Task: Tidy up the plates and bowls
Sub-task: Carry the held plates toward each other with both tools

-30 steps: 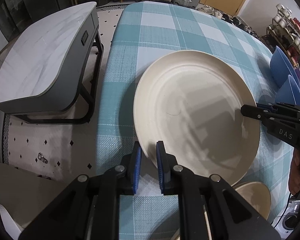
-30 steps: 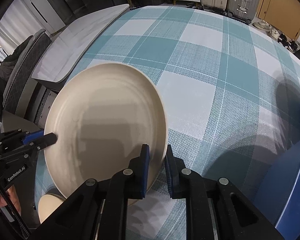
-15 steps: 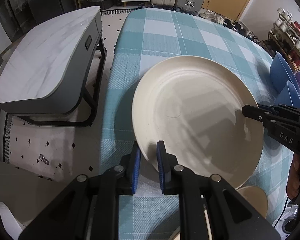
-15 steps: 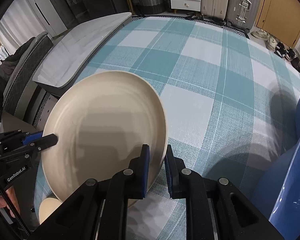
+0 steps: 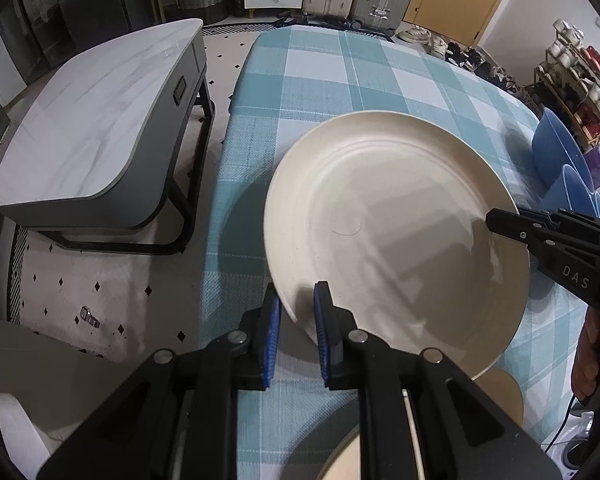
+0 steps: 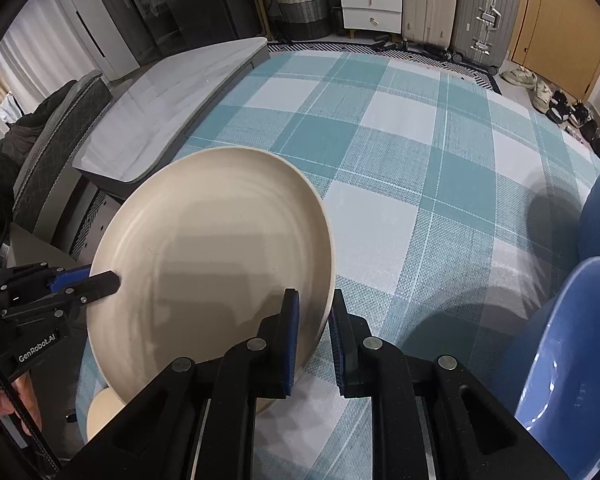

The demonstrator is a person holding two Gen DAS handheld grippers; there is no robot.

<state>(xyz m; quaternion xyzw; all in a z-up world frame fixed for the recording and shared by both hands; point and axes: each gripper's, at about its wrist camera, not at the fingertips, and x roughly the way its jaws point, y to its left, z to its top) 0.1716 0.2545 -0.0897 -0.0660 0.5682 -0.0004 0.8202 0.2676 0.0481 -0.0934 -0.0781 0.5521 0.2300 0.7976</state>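
Above the checked tablecloth (image 5: 332, 76) we hold one cream plate (image 5: 396, 216) between both grippers, clear of the cloth. At its left edge our left gripper (image 5: 296, 312) is nearly closed, the blue pads (image 5: 320, 320) pinching the rim. Across the plate, on its right edge, our right gripper (image 6: 312, 320) is clamped the same way, one pad above the rim and one below. Under the plate's near edge a smaller cream dish (image 6: 102, 414) lies on the cloth. Farther right two blue bowls (image 6: 568, 344) sit near each other, well apart from the plate.
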